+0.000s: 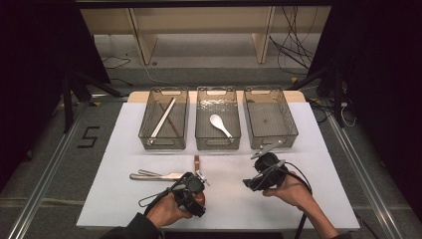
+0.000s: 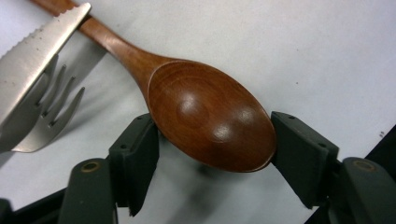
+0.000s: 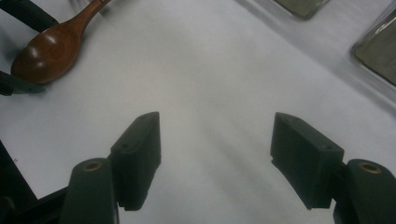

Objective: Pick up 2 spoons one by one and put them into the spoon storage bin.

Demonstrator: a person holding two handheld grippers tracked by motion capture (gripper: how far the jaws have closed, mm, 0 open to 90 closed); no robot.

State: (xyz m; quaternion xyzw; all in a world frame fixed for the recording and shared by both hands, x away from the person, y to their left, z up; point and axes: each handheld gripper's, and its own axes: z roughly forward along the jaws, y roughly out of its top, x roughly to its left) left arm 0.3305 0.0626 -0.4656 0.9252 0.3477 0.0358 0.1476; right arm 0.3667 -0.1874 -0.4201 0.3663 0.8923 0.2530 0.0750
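- Dark brown wood: the wooden spoon [image 2: 205, 116] lies bowl-up on the white table [image 1: 114, 164], its bowl between the two black fingers [image 2: 135, 158] of the left gripper [image 1: 191, 189].
- In the left gripper view, one finger sits at 9 o'clock of the bowl and the other at 3 o'clock, both right at its edges. Whether they press on it cannot be told.
- The spoon's handle runs off toward 11 o'clock, passing under a serrated steel knife [image 2: 32, 56] that lies over a fork [image 2: 46, 121].
- The left hand [image 1: 164, 211] holds its gripper low over the table, angled down at the spoon.
- The right gripper [image 1: 263, 172] rests in the right hand [image 1: 293, 191] at 3 o'clock of the left one, its fingers [image 3: 140, 149] spread apart over bare table with nothing between them.
- At 12 o'clock of the hands stand three clear bins in a row: the left bin [image 1: 144, 124] holds chopsticks [image 1: 163, 119], the middle bin [image 1: 201, 139] a white spoon [image 1: 219, 123].
- Beyond the table are a grey floor, loose cables and pale wooden furniture legs.
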